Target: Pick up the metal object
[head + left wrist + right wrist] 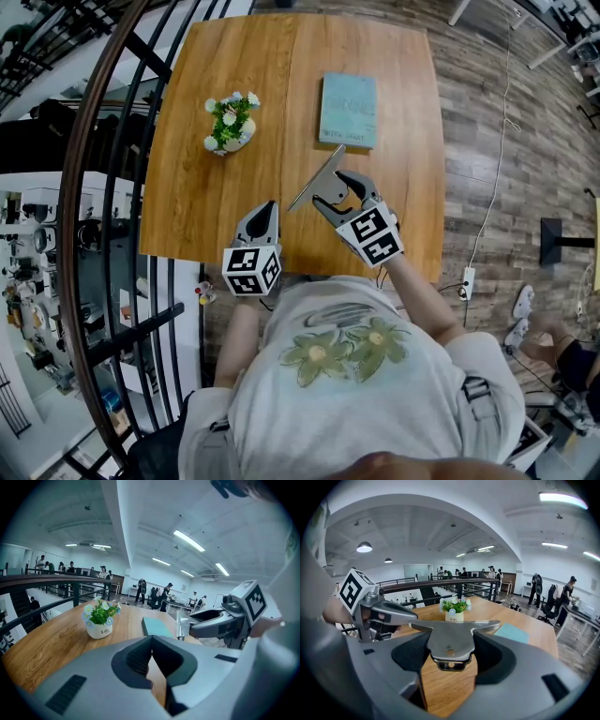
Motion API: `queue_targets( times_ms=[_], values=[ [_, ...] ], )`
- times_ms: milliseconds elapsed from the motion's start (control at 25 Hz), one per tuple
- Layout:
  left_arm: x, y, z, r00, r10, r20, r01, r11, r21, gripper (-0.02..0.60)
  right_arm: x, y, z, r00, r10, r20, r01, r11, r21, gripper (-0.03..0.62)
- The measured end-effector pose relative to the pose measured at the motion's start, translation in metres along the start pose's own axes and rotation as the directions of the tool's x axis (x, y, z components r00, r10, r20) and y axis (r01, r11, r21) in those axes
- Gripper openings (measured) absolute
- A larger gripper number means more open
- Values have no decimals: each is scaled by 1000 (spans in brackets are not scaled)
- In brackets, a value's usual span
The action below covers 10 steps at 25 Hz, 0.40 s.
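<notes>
- Wooden table [187, 197] is carrying everything in play; at its left side a small potted plant [230, 124] is standing well apart from the action.
- The left gripper [270, 208] is hovering over the near edge of the table. Its own view is showing the jaws pressed together with nothing between them, only bare wood beyond. It is taking no part in the pick.
- The metal object [317, 178], a flat blade with a shaped handle plate, is sitting in the middle of the table area, slanting up and away from the person.
- The right gripper [339, 190] is clamping that object: its own view is showing the plate wedged between both jaws, blade spreading out crosswise in front.
- A teal book [348, 110] is lying flat further back, apart from the blade.
- The grasp is looking done, and the blade is appearing to ride above the wood. Whether its far tip is clearing the surface is not readable, so a clean lift may be what is remaining.
</notes>
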<state>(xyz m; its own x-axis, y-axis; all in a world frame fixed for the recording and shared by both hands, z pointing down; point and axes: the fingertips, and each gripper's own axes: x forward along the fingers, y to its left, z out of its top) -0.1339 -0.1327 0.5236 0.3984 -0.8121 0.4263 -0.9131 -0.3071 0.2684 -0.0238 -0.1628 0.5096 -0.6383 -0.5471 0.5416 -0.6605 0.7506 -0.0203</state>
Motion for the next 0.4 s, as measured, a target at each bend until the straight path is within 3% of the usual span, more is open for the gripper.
queue_targets(
  times_ms=[400],
  values=[
    [-3, -2, -2, 1000, -3, -2, 3, 1000, 1, 15, -2, 3, 0, 1000, -2, 6, 2, 1000, 0, 287]
  ],
)
